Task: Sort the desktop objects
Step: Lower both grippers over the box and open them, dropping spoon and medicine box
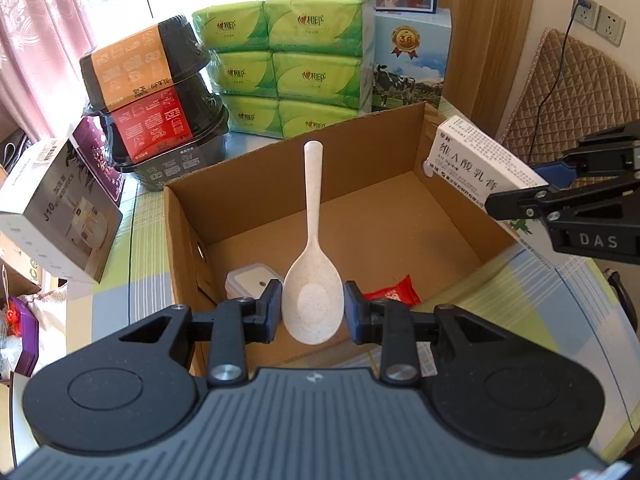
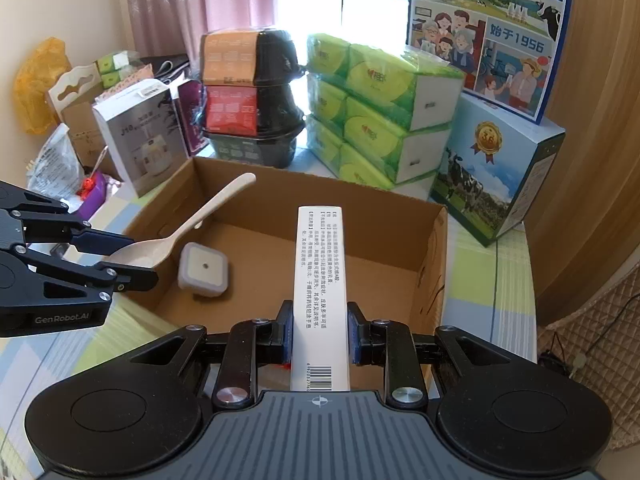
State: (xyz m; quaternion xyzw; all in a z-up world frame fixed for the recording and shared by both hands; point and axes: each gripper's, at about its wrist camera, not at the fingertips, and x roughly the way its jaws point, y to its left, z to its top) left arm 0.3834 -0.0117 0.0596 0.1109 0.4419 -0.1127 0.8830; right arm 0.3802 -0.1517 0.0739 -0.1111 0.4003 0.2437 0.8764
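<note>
The left hand-held gripper (image 1: 313,307) pinches the rice spoon (image 1: 313,280) by its bowl above the cardboard box (image 1: 360,216); the right hand-held gripper (image 2: 319,332) clamps the ointment carton (image 2: 320,292) there; both crowding the box risk colliding

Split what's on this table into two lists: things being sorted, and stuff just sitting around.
In the job:
cardboard box
spoon in left hand-held gripper
ointment carton in right hand-held gripper
small lidded container
red packet

Lying about:
tissue packs
stacked bowls
milk cartons
</note>
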